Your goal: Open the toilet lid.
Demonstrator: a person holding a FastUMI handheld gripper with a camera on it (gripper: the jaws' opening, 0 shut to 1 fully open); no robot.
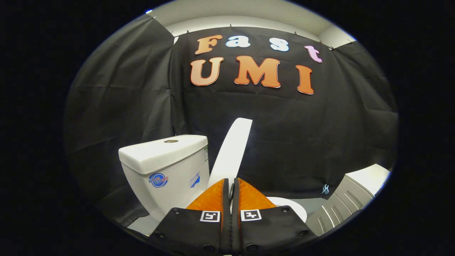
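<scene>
The booth is enclosed by creased black cloth walls (124, 96) under a pale ceiling (227, 14). A glossy white ceramic cistern (167, 167) carries a round flush button (171, 141). The gripper (231, 185) is closed on the toilet lid (233, 149), a thin, smooth white panel raised edge-on beside the cistern. A grey ribbed unit (350, 199) stands nearby.

We see black cloth (295, 128) hung as the booth's wall, pinned along its top edge and creased in folds. At twelve o'clock above it runs a pale ceiling (227, 14). At four o'clock stands a grey ribbed unit (341, 202).
</scene>
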